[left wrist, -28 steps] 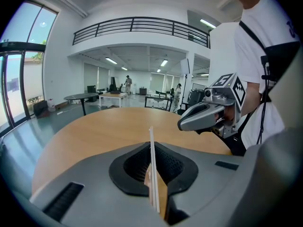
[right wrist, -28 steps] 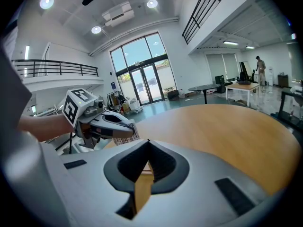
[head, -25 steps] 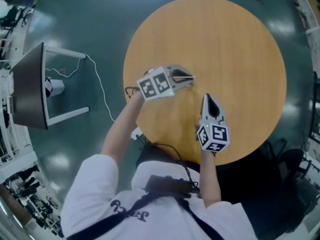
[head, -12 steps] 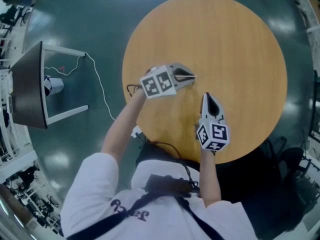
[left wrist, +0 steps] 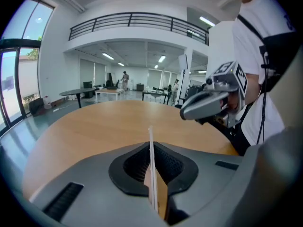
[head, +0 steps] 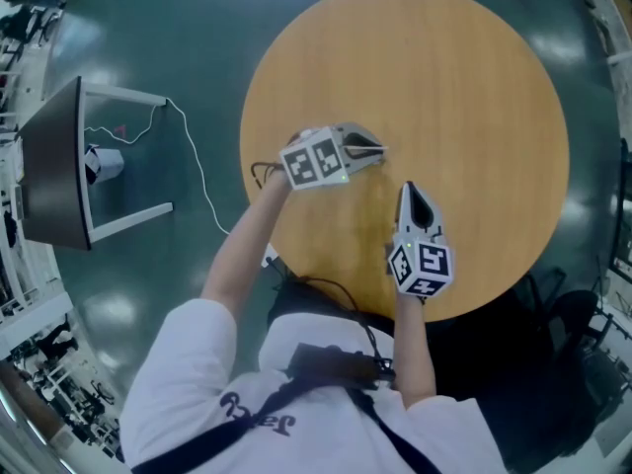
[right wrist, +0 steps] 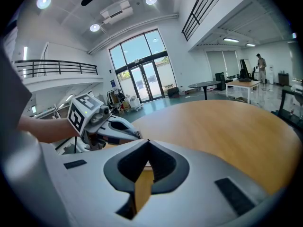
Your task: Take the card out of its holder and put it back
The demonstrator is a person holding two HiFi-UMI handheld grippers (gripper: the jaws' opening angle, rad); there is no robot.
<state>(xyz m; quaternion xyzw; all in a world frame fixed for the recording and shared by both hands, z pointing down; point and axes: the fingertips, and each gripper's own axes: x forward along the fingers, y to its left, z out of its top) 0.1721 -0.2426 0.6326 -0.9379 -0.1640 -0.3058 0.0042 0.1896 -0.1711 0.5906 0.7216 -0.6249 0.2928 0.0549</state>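
Note:
My left gripper (head: 379, 150) hovers over the middle of the round wooden table (head: 474, 87), shut on a thin white card (left wrist: 151, 167). In the left gripper view the card shows edge-on, standing upright between the pads and reaching just past the tips. My right gripper (head: 408, 189) hangs nearer the front edge, its tips meeting with nothing seen between them. It appears at the right of the left gripper view as the right gripper (left wrist: 182, 113). The right gripper view shows the left gripper (right wrist: 136, 135) just left of its own tips. No card holder shows in any view.
The table top (right wrist: 227, 122) is bare wood around both grippers. On the floor to the left stands a dark monitor on a white frame (head: 54, 166), with a white cable (head: 197, 171) trailing toward the table's edge. Other tables and people stand far off in the hall.
My left gripper has sunk a little toward the table with the card still in it. The right gripper has stayed where it was.

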